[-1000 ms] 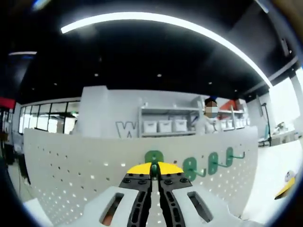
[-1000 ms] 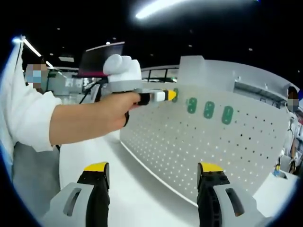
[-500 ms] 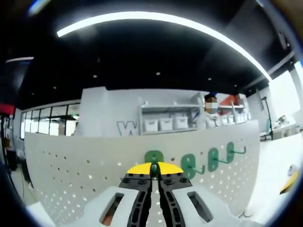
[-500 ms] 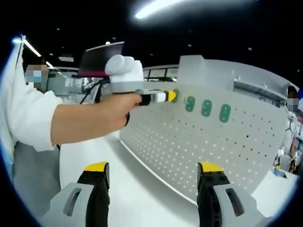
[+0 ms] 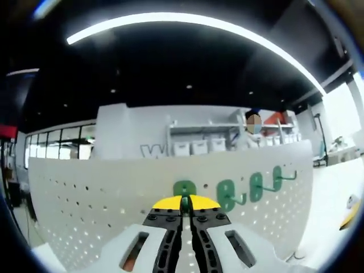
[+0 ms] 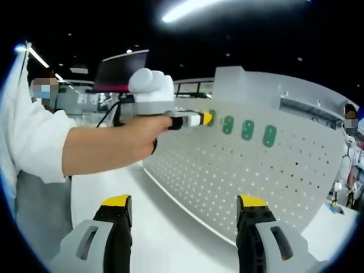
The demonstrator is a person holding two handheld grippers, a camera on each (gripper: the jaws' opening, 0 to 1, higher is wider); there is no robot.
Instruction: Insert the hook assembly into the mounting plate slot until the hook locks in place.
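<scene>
**Left gripper clamped on a green hook at the pegboard**

Your left gripper (image 5: pixel 184 200) has its yellow-tipped black jaws pressed together on a green hook (image 5: pixel 184 191), whose rounded, glossy plastic plate shows just past the tips at 12 o'clock. The hook sits at, or just in front of, the face of the white pegboard (image 5: pixel 85 199); whether it touches, you cannot tell. Its oval plate stands with the long axis running up the board.

The pegboard is a matte white sheet with a regular grid of small round holes. Toward 3 o'clock from your held hook, three more green hooks (image 5: pixel 250 189) are mounted in a row, each an upright oval plate with a thin prong jutting out and bending up at the end.

In the right gripper view, your left gripper (image 6: pixel 206 118) reaches in from 9 o'clock, held level by a bare forearm (image 6: pixel 108 148) in a short white sleeve, its tips at the board beside the row of hooks (image 6: pixel 247 129).

Your right gripper (image 6: pixel 185 211) is well apart from the board, jaws spread wide with nothing between them; the pale table top (image 6: pixel 170 233) shows in the gap.
</scene>
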